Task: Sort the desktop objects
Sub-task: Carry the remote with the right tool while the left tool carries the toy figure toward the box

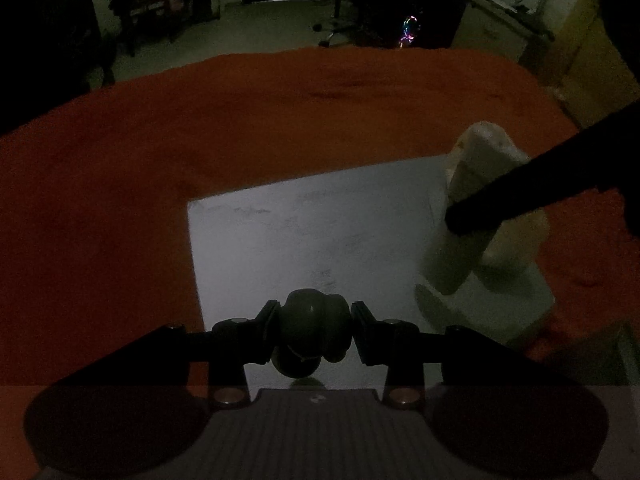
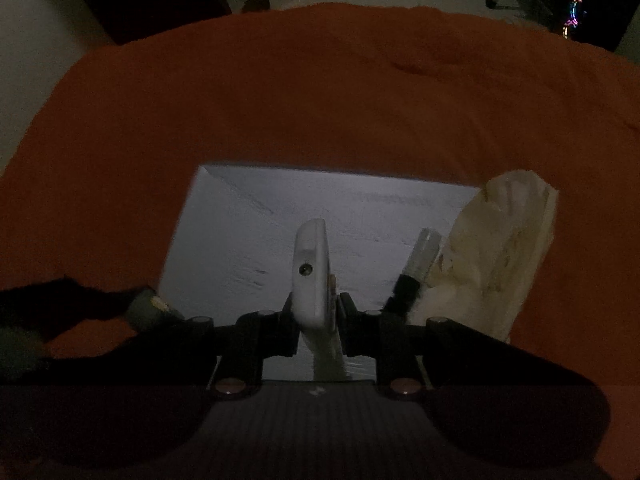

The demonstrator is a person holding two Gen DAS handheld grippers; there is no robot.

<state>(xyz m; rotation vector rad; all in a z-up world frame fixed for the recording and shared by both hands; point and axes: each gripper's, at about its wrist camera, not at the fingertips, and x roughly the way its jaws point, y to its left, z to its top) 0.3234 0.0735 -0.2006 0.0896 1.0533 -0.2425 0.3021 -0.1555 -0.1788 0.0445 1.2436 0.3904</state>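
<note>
The room is dim. My left gripper (image 1: 314, 334) is shut on a small dark grey rounded object (image 1: 314, 330), held above the near edge of a white tray (image 1: 304, 232) on the orange cloth (image 1: 120, 160). My right gripper (image 2: 316, 322) is shut on a flat white remote-like device (image 2: 312, 276), held upright over the same tray (image 2: 240, 232). In the left wrist view that white device (image 1: 476, 184) shows at the tray's right side with a dark right finger (image 1: 520, 196) across it. A cream tissue-like pack (image 2: 496, 256) lies at the tray's right edge, and a pen-like stick (image 2: 416, 268) leans beside it.
The orange cloth (image 2: 280, 100) covers the whole table. Beyond its far edge are a pale floor, office chairs (image 1: 340, 20) and a glowing coloured light (image 1: 408, 30). A pale cabinet (image 1: 580, 60) stands to the far right.
</note>
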